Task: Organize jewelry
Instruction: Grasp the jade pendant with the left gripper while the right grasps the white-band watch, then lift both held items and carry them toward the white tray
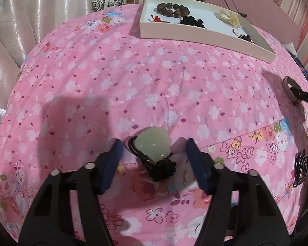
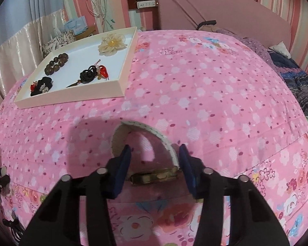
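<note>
- Left gripper [image 1: 154,146]: jaws part-open, straddling a pale green jade pendant [image 1: 157,141] without touching it.
- Right gripper [image 2: 155,160]: pads flank a white bracelet [image 2: 145,131]; whether they grip it is unclear.

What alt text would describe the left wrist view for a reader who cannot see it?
The left gripper points down at a pale green pendant on a black cord, lying between its open blue pads on a pink floral bedspread. Farther back, a shallow white tray holds a brown bead bracelet and other small ornaments.
</note>
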A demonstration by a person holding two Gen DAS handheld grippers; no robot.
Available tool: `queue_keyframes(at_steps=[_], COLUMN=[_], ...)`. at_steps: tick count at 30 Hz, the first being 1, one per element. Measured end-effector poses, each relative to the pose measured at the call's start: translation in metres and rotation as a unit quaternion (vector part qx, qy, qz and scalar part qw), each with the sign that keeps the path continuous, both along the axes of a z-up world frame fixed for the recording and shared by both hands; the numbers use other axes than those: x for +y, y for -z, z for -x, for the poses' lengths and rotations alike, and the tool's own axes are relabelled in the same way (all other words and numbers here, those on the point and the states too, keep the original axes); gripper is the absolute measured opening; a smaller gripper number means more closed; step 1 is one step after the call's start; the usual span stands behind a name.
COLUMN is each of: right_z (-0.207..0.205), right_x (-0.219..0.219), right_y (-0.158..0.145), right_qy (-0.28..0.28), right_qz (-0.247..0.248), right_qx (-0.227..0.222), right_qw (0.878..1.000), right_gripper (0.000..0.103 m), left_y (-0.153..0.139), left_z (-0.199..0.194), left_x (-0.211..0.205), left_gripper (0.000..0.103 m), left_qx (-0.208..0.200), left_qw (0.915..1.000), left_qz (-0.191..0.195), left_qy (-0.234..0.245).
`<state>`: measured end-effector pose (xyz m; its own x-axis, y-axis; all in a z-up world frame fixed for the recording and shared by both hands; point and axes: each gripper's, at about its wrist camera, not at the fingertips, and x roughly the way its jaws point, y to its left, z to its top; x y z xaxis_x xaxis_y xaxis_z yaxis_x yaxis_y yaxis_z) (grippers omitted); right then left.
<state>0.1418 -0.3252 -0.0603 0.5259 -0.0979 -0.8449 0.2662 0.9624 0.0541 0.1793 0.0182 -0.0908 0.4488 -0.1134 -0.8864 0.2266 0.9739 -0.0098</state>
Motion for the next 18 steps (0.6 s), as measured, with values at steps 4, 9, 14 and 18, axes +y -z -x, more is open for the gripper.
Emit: queue_keyframes(at_steps=[4,9,14,18], right_z=[0.0006,0.0018,0.0024,0.0043], right_x=[-0.0013,-0.0003,-0.0006,-0.0014], right_y=[-0.0002,-0.0008,-0.0022,-0.0053], right_qy=[0.001,0.002,0.004,0.008], right_qz=[-0.001,0.003,0.002,0.004], right_qx=[-0.001,-0.004,-0.007,-0.016], right_qw=[1.000,1.000,1.000,1.000], right_gripper=[0.044,0.043,0.043,0.033], left_y=[-0.0010,-0.0019,-0.0023,-0.0023], left_z=[-0.0018,-0.0023,-0.0030,-0.0038], left_x=[0.0028,0.0042,0.0075,0.0080], left_gripper=[0.044,0.035,0.035,0.034], left_qx=[-0.009,-0.013,-0.014,-0.015], left_qw=[0.9999,0.9998,0.9996,0.9994], left_qz=[0.000,0.008,0.019,0.024], left_qy=[-0.010,-0.012,-0.017,-0.020])
